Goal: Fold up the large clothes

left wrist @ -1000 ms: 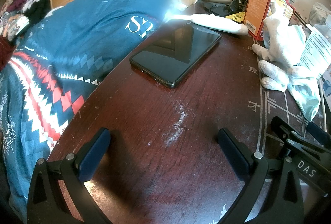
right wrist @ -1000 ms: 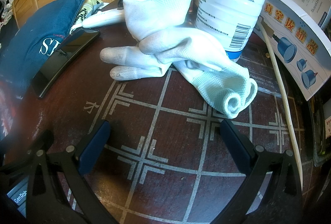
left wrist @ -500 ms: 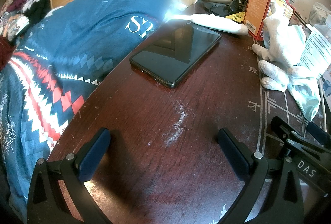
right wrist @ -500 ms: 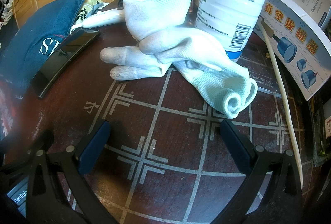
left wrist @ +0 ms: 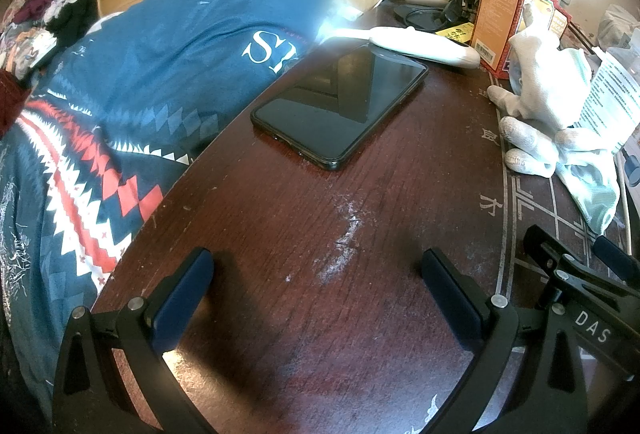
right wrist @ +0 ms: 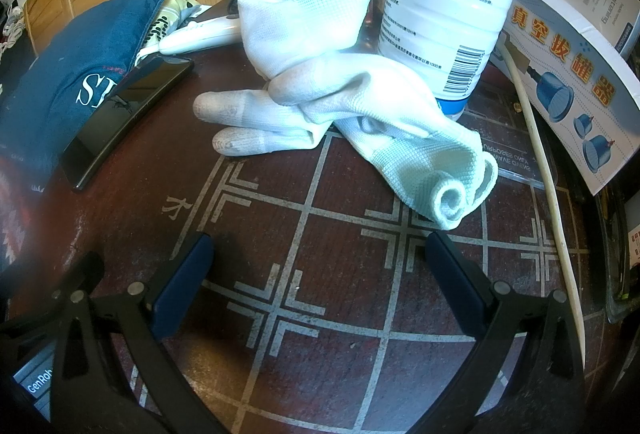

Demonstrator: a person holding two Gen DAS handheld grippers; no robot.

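Dark red wooden surface [left wrist: 304, 234] fills both views, its right part printed with a pale grid. Both the left gripper [left wrist: 316, 298] and right gripper [right wrist: 320, 278] have fingers spread wide, holding nothing. At left frame lies the blue garment [left wrist: 160, 65] lettered "S", beside a black phone [left wrist: 340, 109]. White gloves [right wrist: 320, 81] touch a labelled bottle [right wrist: 448, 1]; "DAS" marks the gripper at lower right.

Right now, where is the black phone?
The black phone lies flat on the dark wooden table, near its left edge beside the blue garment, just in front of the white remote.
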